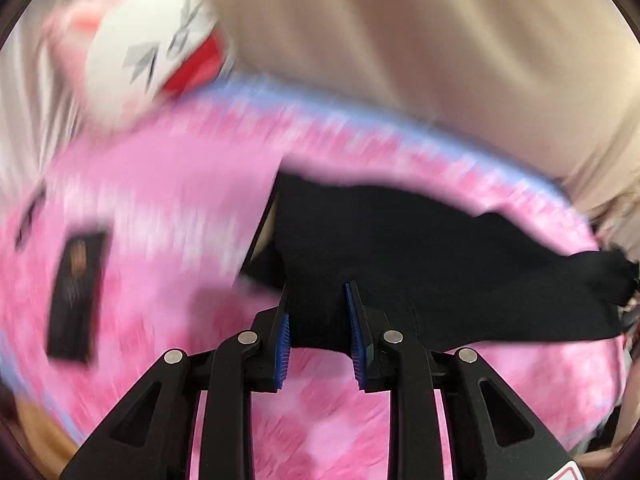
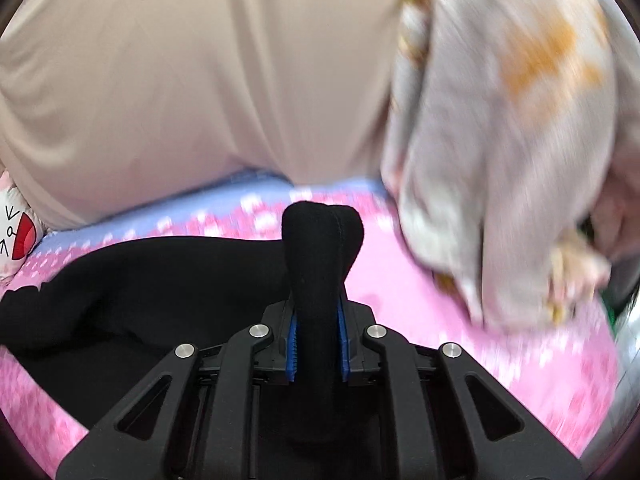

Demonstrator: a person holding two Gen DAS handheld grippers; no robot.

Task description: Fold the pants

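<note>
The black pants (image 1: 420, 264) are spread in a soft, matte heap across a pink blanket (image 1: 160, 208), a fuzzy fabric mottled in pale and deeper pink and edged with a lavender-blue border (image 2: 160, 216). In the left wrist view the left gripper (image 1: 318, 308) is seen with its two black fingers parted; the ribbed blue pads (image 1: 283, 354) face each other across a gap, with the dark cloth lying between and beyond the tips, and whether the cloth is touched cannot be told. In the right wrist view the right gripper (image 2: 319, 320) is pinched on a fold of the pants (image 2: 120, 280): a rounded, stitched hump of black knit rises upright from between the blue pads (image 2: 293, 346), while the rest of the garment trails off to the left over the blanket.

A dark rectangular card or label (image 1: 76, 300) lies flat on the pink fabric at the left (its print is too blurred to read). A white plush toy (image 1: 148, 48) with grey markings and a red patch rests at the blanket's far edge. Behind the blanket a smooth beige draped cloth (image 2: 180, 80) hangs in long shallow folds. At the right, a pale grey bundle of fabric (image 2: 500, 160) with orange blotches lies crumpled, heavily blurred.
</note>
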